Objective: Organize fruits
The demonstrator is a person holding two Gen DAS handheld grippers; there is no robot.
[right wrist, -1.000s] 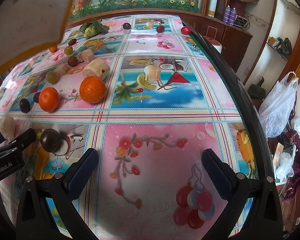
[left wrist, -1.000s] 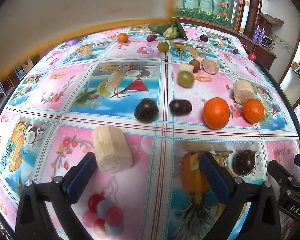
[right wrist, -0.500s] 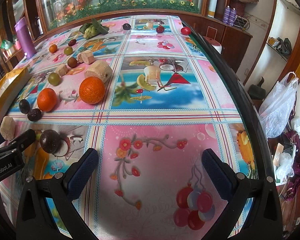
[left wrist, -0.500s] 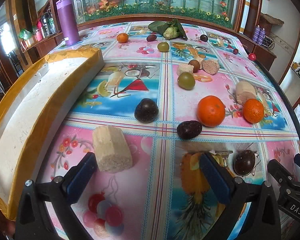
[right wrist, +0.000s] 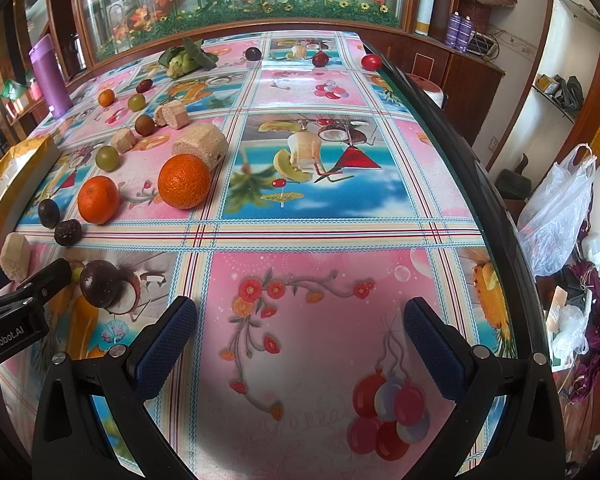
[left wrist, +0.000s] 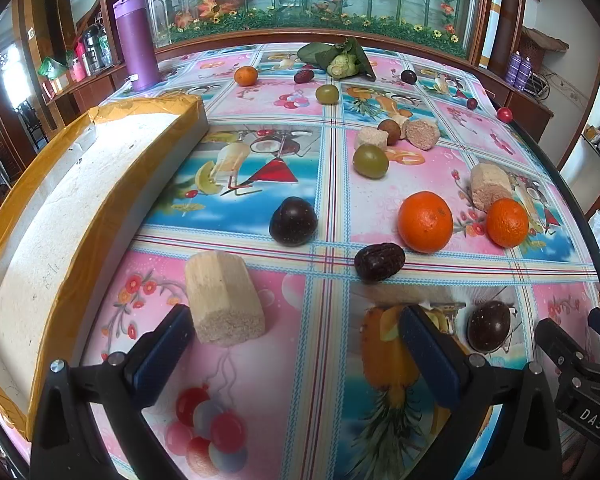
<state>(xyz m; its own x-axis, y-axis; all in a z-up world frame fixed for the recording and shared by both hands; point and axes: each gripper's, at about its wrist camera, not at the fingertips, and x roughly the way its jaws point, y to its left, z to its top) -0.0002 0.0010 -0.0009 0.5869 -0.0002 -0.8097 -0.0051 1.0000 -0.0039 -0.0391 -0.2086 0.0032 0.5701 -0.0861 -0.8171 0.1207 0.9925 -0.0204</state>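
Sitting loose on the table (left wrist: 380,184), the orange (left wrist: 425,221) looks firm, round, liable to roll, so grip across its middle. Left gripper (left wrist: 292,340) and right gripper (right wrist: 300,332) both gape wide, holding nothing; tray (left wrist: 60,216) waits leftward.

Your left wrist view cuts off the white foam box (left wrist: 72,216) at the left edge, so you cannot see how far it runs or what it holds. Your right gripper (left wrist: 580,380) shows there only as a corner at the right rim. In the right wrist view, the small dark fruits (right wrist: 253,54) at the far end of the tabletop (right wrist: 324,216) are too small for you to identify.
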